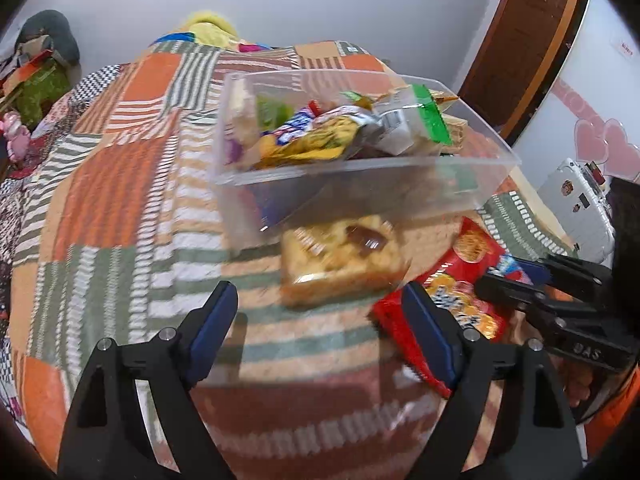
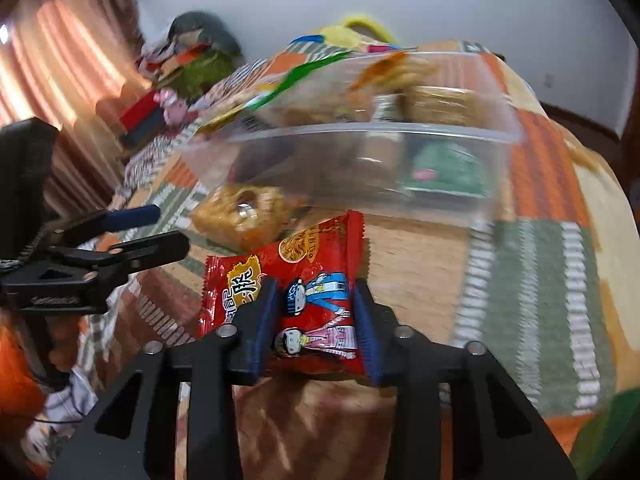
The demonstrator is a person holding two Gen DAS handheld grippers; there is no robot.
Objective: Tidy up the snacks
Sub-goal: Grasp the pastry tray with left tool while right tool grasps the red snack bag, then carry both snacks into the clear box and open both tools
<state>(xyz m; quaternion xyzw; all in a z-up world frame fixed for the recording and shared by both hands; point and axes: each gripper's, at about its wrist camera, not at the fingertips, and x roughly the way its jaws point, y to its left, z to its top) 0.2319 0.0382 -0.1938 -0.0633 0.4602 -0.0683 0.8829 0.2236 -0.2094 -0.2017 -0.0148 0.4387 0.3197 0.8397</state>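
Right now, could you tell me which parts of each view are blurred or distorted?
Left wrist: the biscuit pack and quilt are motion-smeared, the bin bows with fisheye curvature. Right wrist: bin and quilt streak, while the red packet between the right gripper fingers stays sharp.

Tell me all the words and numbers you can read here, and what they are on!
"脆": large character on the yellow patch of the red snack packet, partly hidden by a finger of the right gripper.
Other print on that packet: too blurred to read.
Raised letters on the right gripper's body, seen from the left wrist: unclear.
Packets in the clear box: blurred, unreadable.
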